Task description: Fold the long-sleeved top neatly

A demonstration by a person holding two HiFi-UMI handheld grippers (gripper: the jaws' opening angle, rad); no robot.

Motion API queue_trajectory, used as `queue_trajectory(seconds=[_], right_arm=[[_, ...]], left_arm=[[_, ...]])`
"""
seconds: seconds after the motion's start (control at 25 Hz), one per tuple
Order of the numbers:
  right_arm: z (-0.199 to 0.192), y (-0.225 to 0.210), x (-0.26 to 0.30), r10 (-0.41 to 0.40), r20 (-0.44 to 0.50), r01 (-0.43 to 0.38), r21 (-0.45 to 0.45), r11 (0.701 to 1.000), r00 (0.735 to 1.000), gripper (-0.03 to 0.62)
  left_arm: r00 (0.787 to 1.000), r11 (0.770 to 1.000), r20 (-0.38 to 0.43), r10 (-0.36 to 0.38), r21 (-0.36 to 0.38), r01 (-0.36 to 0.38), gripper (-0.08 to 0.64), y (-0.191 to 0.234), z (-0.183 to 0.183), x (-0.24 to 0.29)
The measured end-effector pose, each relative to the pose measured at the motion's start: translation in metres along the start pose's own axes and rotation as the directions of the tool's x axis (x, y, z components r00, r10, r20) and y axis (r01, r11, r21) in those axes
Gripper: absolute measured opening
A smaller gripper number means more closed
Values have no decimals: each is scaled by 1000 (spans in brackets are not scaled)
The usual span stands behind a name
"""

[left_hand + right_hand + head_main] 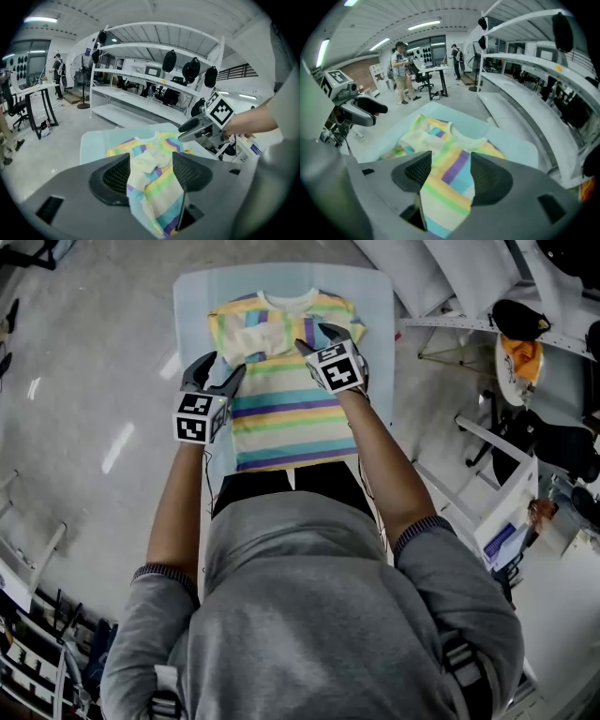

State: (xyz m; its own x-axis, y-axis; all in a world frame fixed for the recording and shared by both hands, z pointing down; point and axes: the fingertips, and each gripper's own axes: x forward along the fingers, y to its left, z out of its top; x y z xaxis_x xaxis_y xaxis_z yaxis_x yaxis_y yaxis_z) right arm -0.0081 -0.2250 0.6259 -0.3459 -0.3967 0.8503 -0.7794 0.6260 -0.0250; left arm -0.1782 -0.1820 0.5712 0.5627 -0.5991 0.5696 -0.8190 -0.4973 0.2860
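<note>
A pastel-striped long-sleeved top [281, 399] lies flat on a light blue table [192, 296], collar at the far end, with one pale sleeve folded across the chest. My left gripper [217, 371] is at the top's left edge. In the left gripper view a bunched fold of the striped top [154, 187] fills the gap between the jaws of the left gripper [151, 171], which is shut on it. My right gripper [319, 337] hovers over the right shoulder. Its jaws stand apart over the striped top [445, 183] in the right gripper view, and the pads do not press on the cloth.
The table is narrow, with bare floor on its left [94, 381]. White shelving [154, 79] stands behind it. A metal frame and a chair with an orange cloth [520, 362] crowd the right. People stand at desks [401, 70] far off.
</note>
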Motion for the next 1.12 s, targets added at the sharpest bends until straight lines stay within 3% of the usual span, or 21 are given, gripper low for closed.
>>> queue_trajectory(seconds=[0.2, 0.4, 0.8, 1.12], right_arm=[[-87, -41, -35, -90, -89, 97, 78, 992, 992, 278], [-164, -46, -66, -104, -170, 132, 167, 977, 980, 284], [-261, -16, -96, -34, -200, 84, 246, 966, 979, 335], [-305, 17, -109, 2, -150, 34, 235, 971, 989, 354]], left_arm=[[994, 1000, -105, 2, 6, -1, 305, -5, -42, -14], [984, 1000, -177, -5, 11, 7, 305, -15, -81, -30], [964, 999, -264, 37, -17, -43, 305, -53, -161, -63], [939, 984, -309, 150, -46, -172, 305, -74, -215, -92]])
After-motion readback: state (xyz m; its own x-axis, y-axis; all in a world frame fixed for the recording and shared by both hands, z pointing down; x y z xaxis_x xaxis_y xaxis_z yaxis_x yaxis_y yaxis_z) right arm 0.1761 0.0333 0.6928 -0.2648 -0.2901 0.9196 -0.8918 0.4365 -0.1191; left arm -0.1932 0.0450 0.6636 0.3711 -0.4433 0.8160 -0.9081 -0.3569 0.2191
